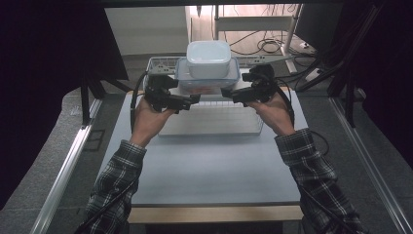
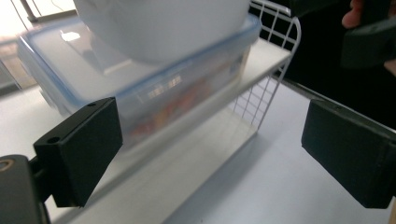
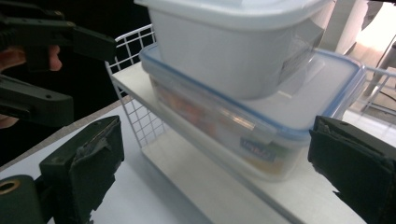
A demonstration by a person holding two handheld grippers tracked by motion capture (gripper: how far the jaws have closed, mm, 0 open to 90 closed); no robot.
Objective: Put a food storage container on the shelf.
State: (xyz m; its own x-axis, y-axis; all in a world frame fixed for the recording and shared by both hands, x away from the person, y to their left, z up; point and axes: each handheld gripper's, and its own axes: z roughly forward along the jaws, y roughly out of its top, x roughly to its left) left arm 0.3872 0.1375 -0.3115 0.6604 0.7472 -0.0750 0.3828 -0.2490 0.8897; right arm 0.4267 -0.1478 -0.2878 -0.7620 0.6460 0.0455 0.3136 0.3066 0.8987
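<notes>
Both the left gripper (image 1: pixel 195 100) and the right gripper (image 1: pixel 227 93) stand with jaws apart, holding nothing, flanking the clear blue-rimmed container (image 1: pixel 207 78). It rests on the white wire shelf (image 1: pixel 160 63), seemingly just set down there, with a white tub (image 1: pixel 209 58) stacked on top.

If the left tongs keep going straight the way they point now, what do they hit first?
Most likely the clear blue-rimmed container on the white wire shelf, below the white tub stacked on it. The left tongs stand open and aim at its near corner, though depth is hard to judge.
</notes>
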